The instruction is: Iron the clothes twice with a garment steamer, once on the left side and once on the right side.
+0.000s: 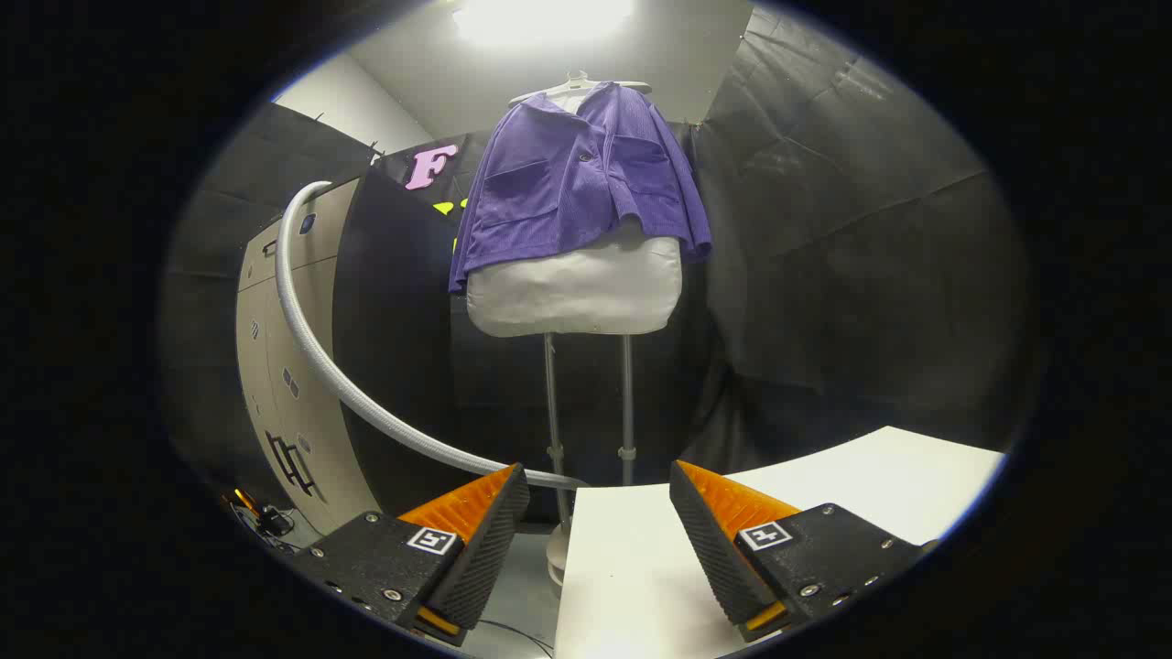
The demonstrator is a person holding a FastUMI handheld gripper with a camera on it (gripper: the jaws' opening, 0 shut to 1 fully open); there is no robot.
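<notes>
The purple jacket (pixel 579 178) hangs on a padded form at twelve o'clock for steaming; the gripper (pixel 599 490) waits wide, empty, the steamer hose (pixel 316 352) curving at ten o'clock.

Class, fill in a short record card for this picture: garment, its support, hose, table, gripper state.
garment: purple jacket, hung on a hanger, beyond the fingers
support: pale padded form on two poles
hose: grey steamer hose curving down towards the fingers
table: white table under the fingers
gripper: hand-held gripper open, holding nothing
</notes>
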